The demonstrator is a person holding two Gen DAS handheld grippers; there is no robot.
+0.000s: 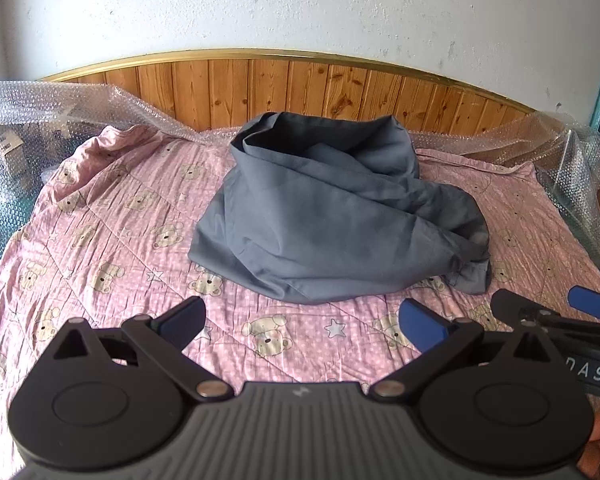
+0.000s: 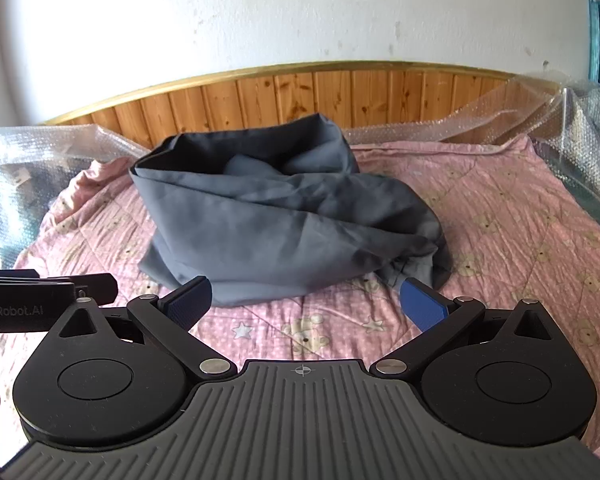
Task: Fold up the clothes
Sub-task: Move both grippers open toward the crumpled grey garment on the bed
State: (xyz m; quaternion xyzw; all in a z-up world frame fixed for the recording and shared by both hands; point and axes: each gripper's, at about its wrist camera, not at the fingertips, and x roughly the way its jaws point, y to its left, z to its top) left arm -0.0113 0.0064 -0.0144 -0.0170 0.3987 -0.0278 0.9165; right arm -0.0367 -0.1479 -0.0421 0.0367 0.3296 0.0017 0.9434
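Observation:
A crumpled dark grey garment (image 1: 328, 216) lies in a heap on the pink bear-print quilt (image 1: 112, 240), near the wooden headboard. My left gripper (image 1: 302, 322) hovers open just short of its near edge, nothing between the blue pads. In the right wrist view the same grey garment (image 2: 284, 224) sits ahead and slightly left, and my right gripper (image 2: 306, 304) is open too, its fingers close to the garment's near hem. The right gripper's blue fingertip (image 1: 592, 304) shows at the left view's right edge. The left gripper's body (image 2: 40, 296) shows at the right view's left edge.
A wooden headboard (image 1: 300, 88) with a brass rim backs the bed against a white wall. Bubble wrap (image 1: 28, 128) covers things along the left side, the head and the right side (image 2: 580, 128). Bare quilt (image 2: 520, 232) spreads around the garment.

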